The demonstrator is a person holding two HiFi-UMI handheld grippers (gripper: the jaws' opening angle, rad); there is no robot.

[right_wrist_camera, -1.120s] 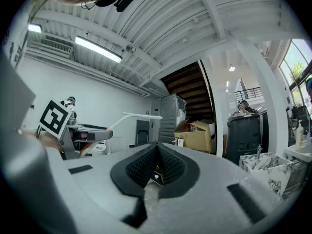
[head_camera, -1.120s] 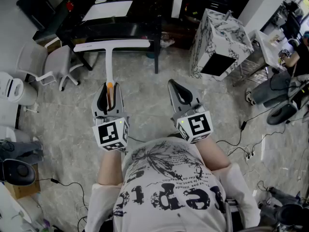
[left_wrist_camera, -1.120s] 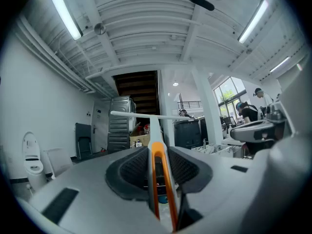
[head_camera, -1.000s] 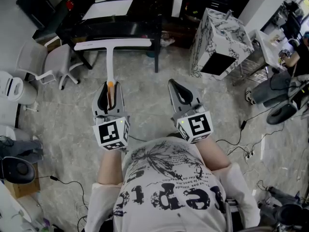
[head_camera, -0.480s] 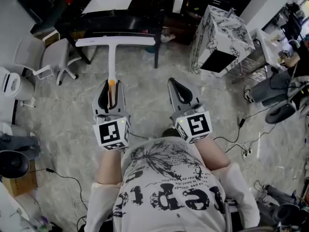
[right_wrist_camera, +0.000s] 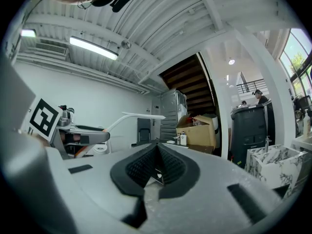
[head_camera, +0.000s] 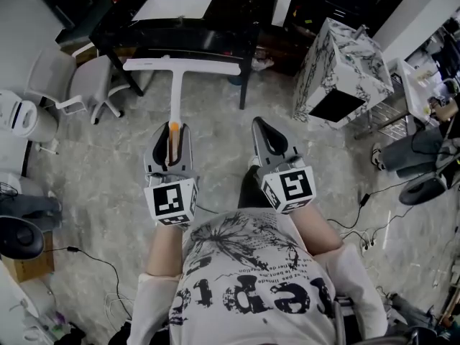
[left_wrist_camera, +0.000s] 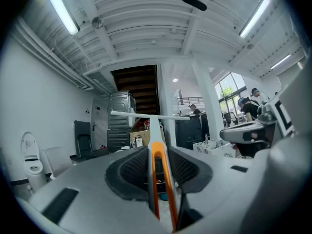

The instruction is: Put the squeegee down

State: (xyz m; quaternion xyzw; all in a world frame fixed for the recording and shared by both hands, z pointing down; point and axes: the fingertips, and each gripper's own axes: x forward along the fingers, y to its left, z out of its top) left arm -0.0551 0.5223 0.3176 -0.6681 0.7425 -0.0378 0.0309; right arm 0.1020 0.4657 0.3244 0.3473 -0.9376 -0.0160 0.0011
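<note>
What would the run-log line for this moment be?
left tool: shut on squeegee | right tool: shut, empty | squeegee: not yet down

Bright, even light from ceiling tubes (left_wrist_camera: pixel 61 9); gripper views bulge (corners vignetted black); near foreground soft.

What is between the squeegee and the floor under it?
Nothing visible. The squeegee, clamped in the left gripper, hangs over bare floor. The black table stands just beyond its blade, and a grey chair sits near the blade's left end.
</note>
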